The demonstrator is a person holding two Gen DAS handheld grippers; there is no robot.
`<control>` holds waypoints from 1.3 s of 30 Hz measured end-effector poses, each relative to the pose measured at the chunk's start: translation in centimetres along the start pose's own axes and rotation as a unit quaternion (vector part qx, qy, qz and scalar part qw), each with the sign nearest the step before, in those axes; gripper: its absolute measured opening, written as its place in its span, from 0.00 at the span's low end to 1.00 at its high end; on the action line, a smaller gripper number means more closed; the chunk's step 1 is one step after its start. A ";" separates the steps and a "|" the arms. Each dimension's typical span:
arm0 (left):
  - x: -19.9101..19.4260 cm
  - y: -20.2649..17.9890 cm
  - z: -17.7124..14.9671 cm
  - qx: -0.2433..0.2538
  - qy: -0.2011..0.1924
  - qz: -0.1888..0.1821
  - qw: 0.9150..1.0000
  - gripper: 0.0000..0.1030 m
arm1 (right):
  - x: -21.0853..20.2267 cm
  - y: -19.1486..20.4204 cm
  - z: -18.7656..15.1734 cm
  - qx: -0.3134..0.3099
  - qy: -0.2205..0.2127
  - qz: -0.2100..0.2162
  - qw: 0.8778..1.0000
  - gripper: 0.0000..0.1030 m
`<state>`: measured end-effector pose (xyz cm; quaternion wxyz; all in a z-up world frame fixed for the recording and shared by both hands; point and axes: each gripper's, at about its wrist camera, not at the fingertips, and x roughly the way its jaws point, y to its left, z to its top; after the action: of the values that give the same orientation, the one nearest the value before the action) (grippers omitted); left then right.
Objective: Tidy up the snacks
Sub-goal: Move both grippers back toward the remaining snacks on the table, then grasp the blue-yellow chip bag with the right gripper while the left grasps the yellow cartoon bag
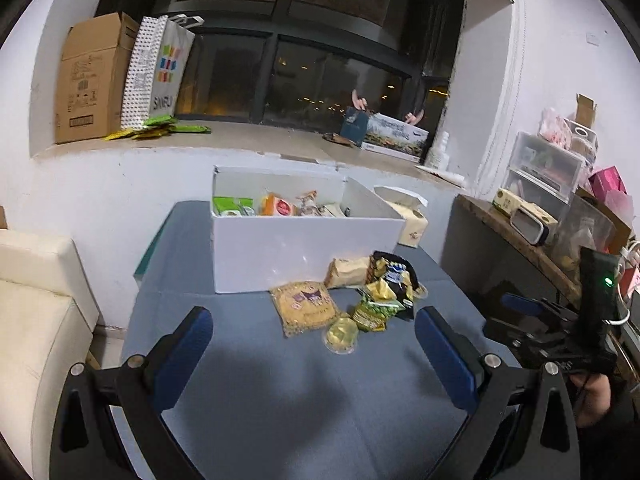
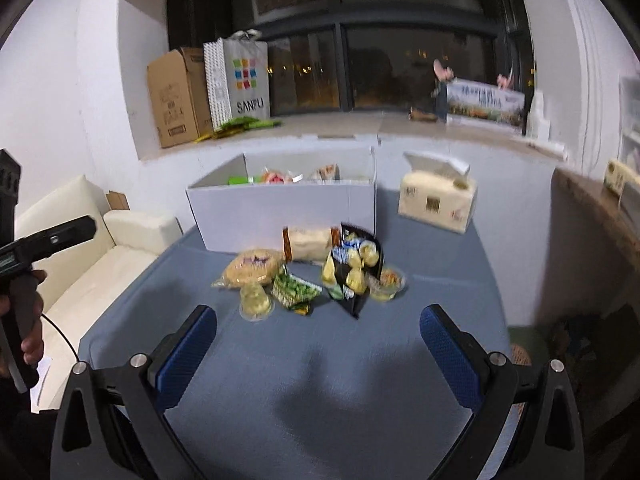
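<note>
A white box (image 1: 304, 248) (image 2: 280, 212) stands at the back of the blue table and holds several snacks. In front of it lie loose snacks: a round yellow noodle pack (image 1: 306, 306) (image 2: 252, 268), a beige packet (image 1: 348, 272) (image 2: 310, 244), a green pea bag (image 1: 374, 312) (image 2: 296, 292), a black chip bag (image 1: 396, 280) (image 2: 356, 272) and a clear jelly cup (image 1: 341, 334) (image 2: 256, 302). A second cup (image 2: 388, 282) lies right of the black bag. My left gripper (image 1: 314, 340) and right gripper (image 2: 318, 340) are open and empty, short of the pile.
A tissue pack (image 2: 438, 198) (image 1: 412, 224) sits right of the box. A cream sofa (image 1: 36, 328) is on the left, a cluttered wooden shelf (image 1: 532, 236) on the right. A cardboard box (image 2: 176, 98) and paper bag (image 2: 238, 82) stand on the windowsill.
</note>
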<state>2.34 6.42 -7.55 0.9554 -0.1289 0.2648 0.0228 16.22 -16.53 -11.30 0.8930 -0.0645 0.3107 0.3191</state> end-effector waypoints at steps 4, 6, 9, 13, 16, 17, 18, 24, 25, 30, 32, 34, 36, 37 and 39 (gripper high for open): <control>0.5 -0.3 -0.4 0.003 0.009 -0.008 1.000 1.00 | 1.9 -0.7 0.3 0.008 0.017 0.012 1.000 1.00; 0.7 -0.5 -0.4 0.007 0.012 -0.011 1.000 1.00 | 3.0 -1.1 0.8 0.008 0.022 0.018 1.000 1.00; 0.9 -0.5 -0.5 0.008 0.014 -0.014 1.000 1.00 | 4.7 -2.1 1.9 0.011 0.030 0.022 0.999 1.00; 1.3 -0.2 -0.7 0.003 0.019 -0.013 1.000 1.00 | 7.9 -4.0 3.7 0.012 0.047 0.036 0.998 1.00; 1.7 0.4 -0.8 -0.005 0.025 -0.013 1.000 1.00 | 10.7 -5.1 5.1 -0.003 0.075 0.044 0.996 1.00; 1.8 0.5 -0.8 -0.009 0.026 -0.013 1.000 1.00 | 11.7 -5.3 5.6 -0.005 0.080 0.046 0.996 1.00; 2.0 0.8 -0.8 -0.014 0.029 -0.014 0.999 1.00 | 13.0 -5.6 5.9 -0.005 0.090 0.056 0.994 1.00; 3.0 1.6 -1.3 -0.032 0.044 -0.028 0.998 1.00 | 18.6 -6.3 5.8 -0.016 0.148 0.079 0.986 0.97; 3.2 1.7 -1.4 -0.035 0.047 -0.029 0.998 1.00 | 19.1 -6.3 5.7 -0.020 0.152 0.079 0.985 0.83; 3.5 2.0 -1.7 -0.043 0.051 -0.028 0.997 1.00 | 19.3 -5.2 5.8 -0.042 0.158 0.094 0.982 0.64; 3.7 2.2 -1.8 -0.049 0.054 -0.030 0.997 1.00 | 17.9 -4.7 6.1 -0.051 0.134 0.104 0.984 0.62; 4.0 2.3 -1.8 -0.052 0.058 -0.032 0.996 1.00 | 16.2 -4.5 6.6 -0.049 0.108 0.105 0.987 0.57; 4.5 2.3 -1.8 -0.052 0.062 -0.029 0.996 1.00 | 14.0 -4.3 7.2 -0.043 0.079 0.101 0.991 0.56; 4.9 2.3 -1.7 -0.051 0.065 -0.026 0.996 1.00 | 13.1 -4.2 7.4 -0.044 0.068 0.099 0.992 0.56; 5.6 2.3 -1.4 -0.052 0.066 -0.028 0.996 1.00 | 10.2 -3.7 7.8 -0.041 0.035 0.090 0.994 0.55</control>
<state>6.15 8.14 -12.09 0.9280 -0.1871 0.3222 0.0014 28.64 -11.65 -11.49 0.8458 -0.0837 0.3332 0.4082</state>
